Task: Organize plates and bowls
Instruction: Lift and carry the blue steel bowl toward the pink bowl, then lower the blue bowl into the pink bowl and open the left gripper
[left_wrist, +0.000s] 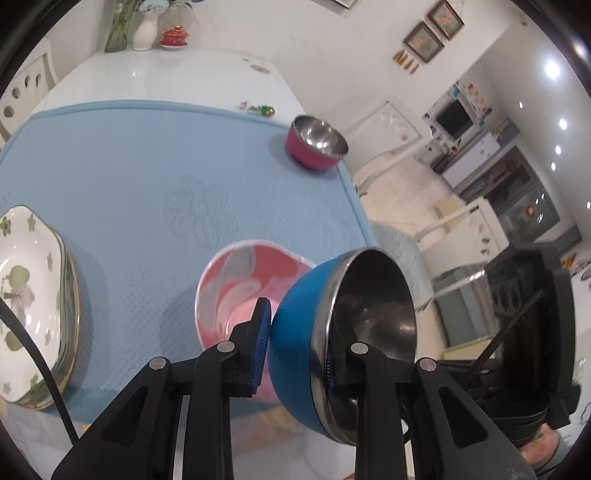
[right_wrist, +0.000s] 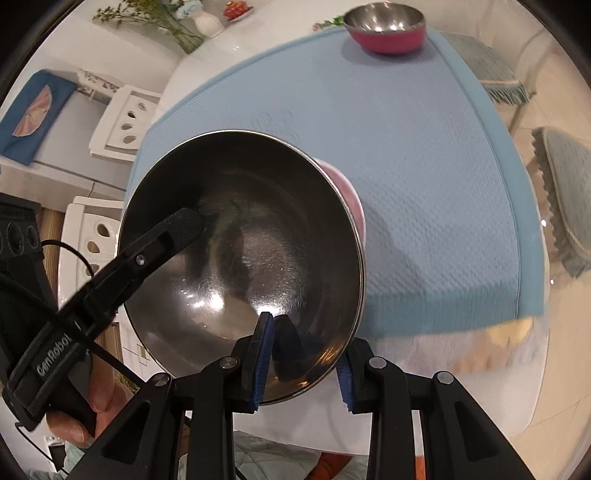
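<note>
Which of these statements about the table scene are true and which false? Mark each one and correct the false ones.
1. The left gripper clamps the wall of the blue steel bowl. True.
2. The right gripper's jaws also straddle that bowl's rim. True.
3. The blue bowl sits flat on the mat. False: it is tilted, held above the pink patterned bowl.
4. The magenta steel bowl stands near the blue mat's far corner. True.
5. The floral plates lie inside the pink bowl. False: they are stacked apart, at the mat's left edge.
6. The magenta bowl holds food. False: it looks empty.
</note>
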